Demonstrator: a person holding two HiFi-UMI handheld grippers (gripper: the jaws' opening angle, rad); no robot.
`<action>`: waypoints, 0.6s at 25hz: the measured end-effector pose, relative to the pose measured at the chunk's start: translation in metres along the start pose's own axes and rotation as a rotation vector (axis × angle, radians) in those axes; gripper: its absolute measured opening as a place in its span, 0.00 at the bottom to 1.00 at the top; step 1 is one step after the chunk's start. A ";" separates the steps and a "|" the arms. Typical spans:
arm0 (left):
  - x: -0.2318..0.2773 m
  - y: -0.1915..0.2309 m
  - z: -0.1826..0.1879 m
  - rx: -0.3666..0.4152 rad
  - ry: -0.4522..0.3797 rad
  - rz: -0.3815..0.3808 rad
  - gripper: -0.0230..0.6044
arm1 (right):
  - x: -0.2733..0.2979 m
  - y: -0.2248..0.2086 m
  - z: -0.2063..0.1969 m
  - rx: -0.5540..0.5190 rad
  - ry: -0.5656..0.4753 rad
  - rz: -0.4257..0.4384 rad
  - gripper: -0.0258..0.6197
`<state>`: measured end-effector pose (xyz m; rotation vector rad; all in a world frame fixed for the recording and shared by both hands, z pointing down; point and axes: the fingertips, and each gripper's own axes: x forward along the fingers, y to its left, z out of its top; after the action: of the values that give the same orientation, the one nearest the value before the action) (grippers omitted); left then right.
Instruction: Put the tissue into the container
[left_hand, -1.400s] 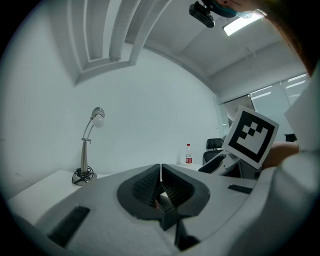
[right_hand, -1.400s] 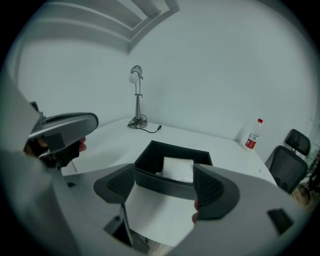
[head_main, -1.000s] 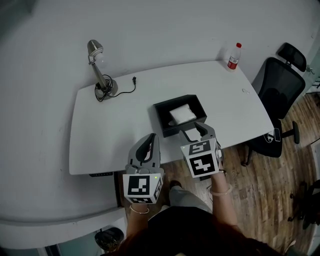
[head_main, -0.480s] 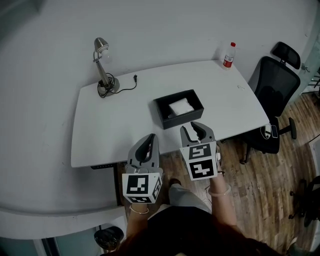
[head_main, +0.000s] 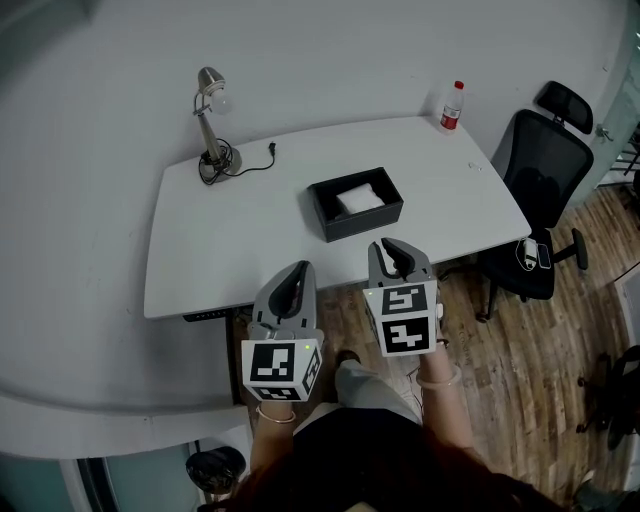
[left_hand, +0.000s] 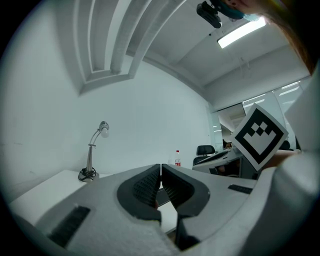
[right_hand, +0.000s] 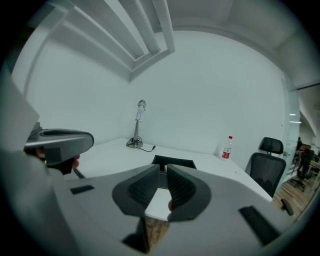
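The white tissue (head_main: 360, 198) lies inside the black container (head_main: 330, 222) on the white table (head_main: 240, 250). Both grippers hang in front of the table's near edge, over the floor, well short of the container. My left gripper (head_main: 297, 272) is shut, its pads touching with nothing between them (left_hand: 160, 167). My right gripper (head_main: 390, 247) points toward the container (right_hand: 172, 162); its jaws are closing, with a narrow slit still between the pads and nothing in it (right_hand: 163, 169).
A desk lamp (head_main: 210, 120) with its cable stands at the table's back left. A bottle with a red cap (head_main: 452, 105) stands at the back right corner. A black office chair (head_main: 545, 190) sits right of the table on the wooden floor.
Both grippers have drawn back from the table toward the person. The right jaws have narrowed from wide apart to a thin slit. The tissue stays in the container.
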<state>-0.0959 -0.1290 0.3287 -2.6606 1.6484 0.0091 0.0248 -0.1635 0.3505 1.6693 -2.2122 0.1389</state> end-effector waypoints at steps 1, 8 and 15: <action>-0.004 -0.002 0.000 0.000 -0.001 -0.002 0.08 | -0.004 0.001 0.000 0.002 -0.005 -0.005 0.13; -0.029 -0.011 0.003 0.011 -0.005 -0.011 0.08 | -0.029 0.012 -0.001 0.005 -0.029 -0.020 0.11; -0.048 -0.021 0.006 0.008 -0.016 -0.021 0.08 | -0.054 0.022 0.000 -0.010 -0.050 -0.017 0.07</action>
<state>-0.0985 -0.0770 0.3236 -2.6647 1.6129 0.0241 0.0165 -0.1078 0.3355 1.7038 -2.2305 0.0824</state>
